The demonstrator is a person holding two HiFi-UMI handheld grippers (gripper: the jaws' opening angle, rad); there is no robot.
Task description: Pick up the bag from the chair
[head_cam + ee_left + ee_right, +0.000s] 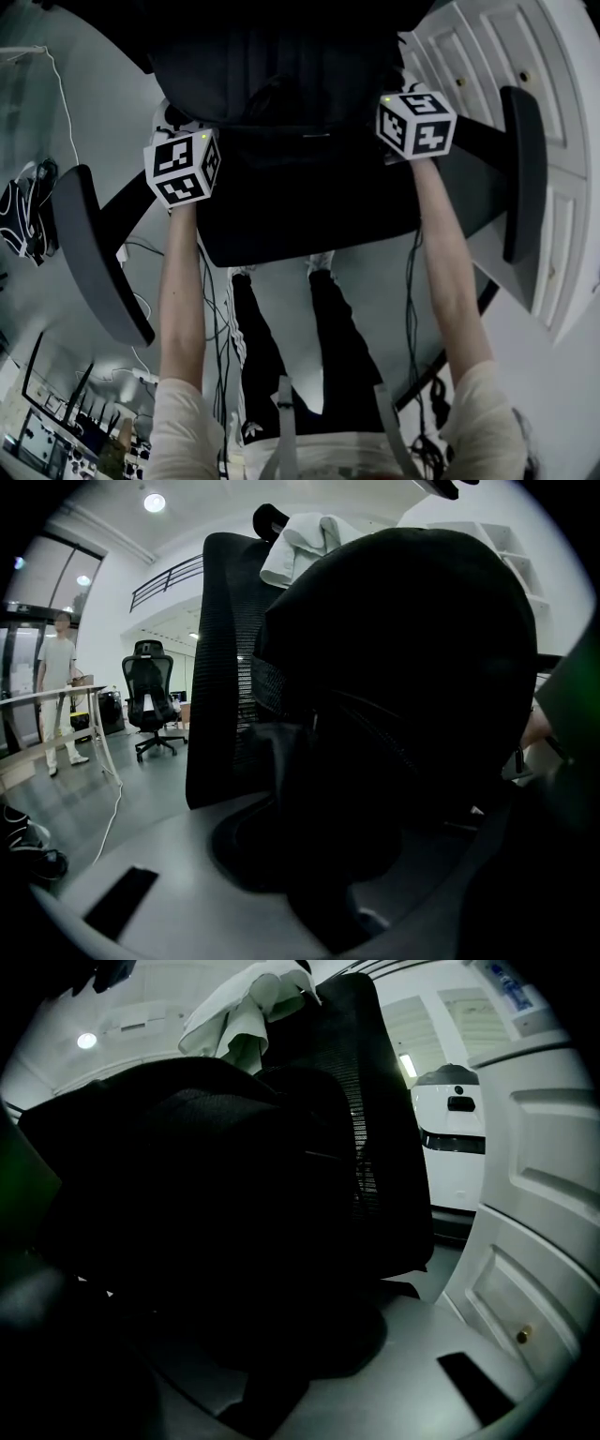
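Note:
A black bag (281, 70) rests on the seat (309, 230) of a black office chair, leaning against the mesh backrest (220, 667). My left gripper (328, 897) is at the bag's left side, its marker cube (183, 167) over the seat's left edge. A dark fold of the bag (394, 714) runs down between its grey jaws and looks pinched. My right gripper (262, 1387) is at the bag's right side, its cube (415, 120) over the seat's right edge. The bag (187, 1204) fills the gap between its jaws too. In the head view the fingertips are lost against the black fabric.
The chair's armrests (94, 253) (523, 178) flank my arms. A white cloth (305, 541) hangs over the backrest top. White panelled doors (497, 66) stand at the right. Cables (216, 309) trail on the floor. Another office chair (150, 700) and a standing person (58, 696) are far off left.

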